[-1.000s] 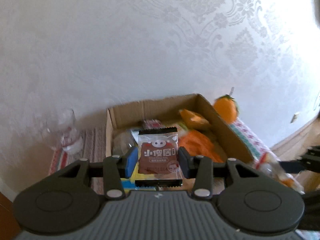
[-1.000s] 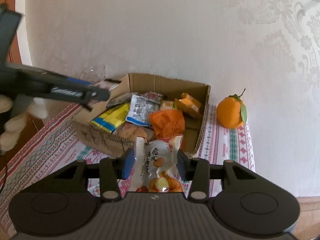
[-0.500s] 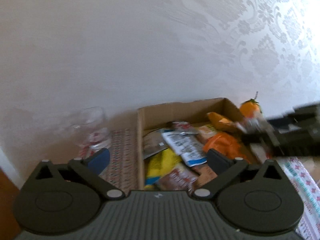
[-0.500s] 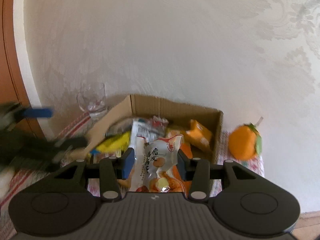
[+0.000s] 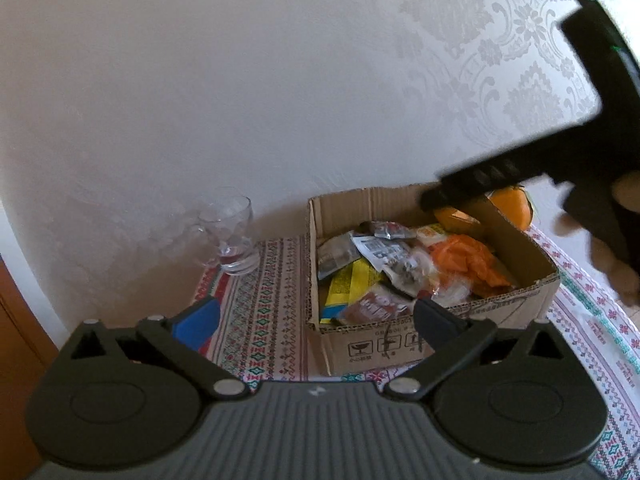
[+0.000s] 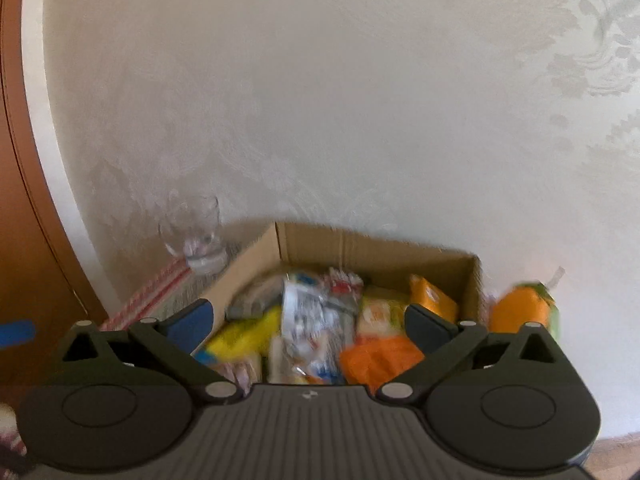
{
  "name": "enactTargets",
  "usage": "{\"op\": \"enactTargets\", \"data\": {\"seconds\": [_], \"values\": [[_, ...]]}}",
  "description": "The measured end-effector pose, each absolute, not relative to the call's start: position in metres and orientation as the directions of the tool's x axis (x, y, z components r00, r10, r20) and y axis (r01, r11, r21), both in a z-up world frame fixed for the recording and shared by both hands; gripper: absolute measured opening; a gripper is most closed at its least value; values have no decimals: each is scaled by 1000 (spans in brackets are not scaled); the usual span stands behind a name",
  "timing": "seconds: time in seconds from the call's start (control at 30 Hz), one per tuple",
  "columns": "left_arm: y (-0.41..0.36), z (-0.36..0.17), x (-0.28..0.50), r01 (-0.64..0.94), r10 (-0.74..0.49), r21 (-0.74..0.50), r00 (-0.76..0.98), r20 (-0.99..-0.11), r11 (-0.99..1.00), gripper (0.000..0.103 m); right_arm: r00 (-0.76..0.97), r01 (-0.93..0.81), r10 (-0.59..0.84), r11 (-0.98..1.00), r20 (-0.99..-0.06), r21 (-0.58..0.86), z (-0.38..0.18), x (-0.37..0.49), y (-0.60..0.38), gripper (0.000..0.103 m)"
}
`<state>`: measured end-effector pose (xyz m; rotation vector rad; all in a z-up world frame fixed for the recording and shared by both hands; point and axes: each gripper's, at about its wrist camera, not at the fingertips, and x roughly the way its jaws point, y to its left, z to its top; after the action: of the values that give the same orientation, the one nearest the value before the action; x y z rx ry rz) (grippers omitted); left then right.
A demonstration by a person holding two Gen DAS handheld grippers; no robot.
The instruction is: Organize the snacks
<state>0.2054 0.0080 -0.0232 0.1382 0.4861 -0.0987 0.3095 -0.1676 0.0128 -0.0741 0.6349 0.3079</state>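
Left tool (image 5: 316,314) has its jaws spread wide with nothing between them, hanging over the patterned tabletop (image 5: 264,312) just in front of the box (image 5: 400,344). In this view the box is open-topped cardboard, standing on the cloth near the wall and filled with snacks (image 5: 404,268): a yellow pack, a brown pack at the near edge, silver-and-white packs, an orange bag. A glass (image 5: 234,240) stands left of the box, apart from it. An orange fruit (image 5: 512,204) shows behind the box's far right corner. The right tool (image 5: 500,176) reaches in from the upper right above the box's far side.

Right view, blurred: the right tool (image 6: 310,328) is opening, jaws already wide, nothing pinched between them. Below them lies the box (image 6: 360,244) with the snacks (image 6: 316,320) heaped inside. The glass (image 6: 196,236) stands at its left by the wall, the fruit (image 6: 520,312) at its right, outside the box.
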Motion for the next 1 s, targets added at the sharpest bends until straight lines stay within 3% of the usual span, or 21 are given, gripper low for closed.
{"op": "enactTargets", "data": {"seconds": [0.2, 0.4, 1.0], "values": [[6, -11, 194, 89, -31, 93, 866, -498, 992, 103, 765, -175, 102, 983, -636, -53, 22, 254, -172, 103], [5, 7, 180, 81, -33, 71, 856, -516, 994, 103, 794, -66, -14, 992, -608, -110, 32, 199, -170, 103], [4, 30, 154, 67, -27, 64, 869, -494, 996, 103, 846, -8, -28, 998, -533, -66, 61, 143, -169, 103]]}}
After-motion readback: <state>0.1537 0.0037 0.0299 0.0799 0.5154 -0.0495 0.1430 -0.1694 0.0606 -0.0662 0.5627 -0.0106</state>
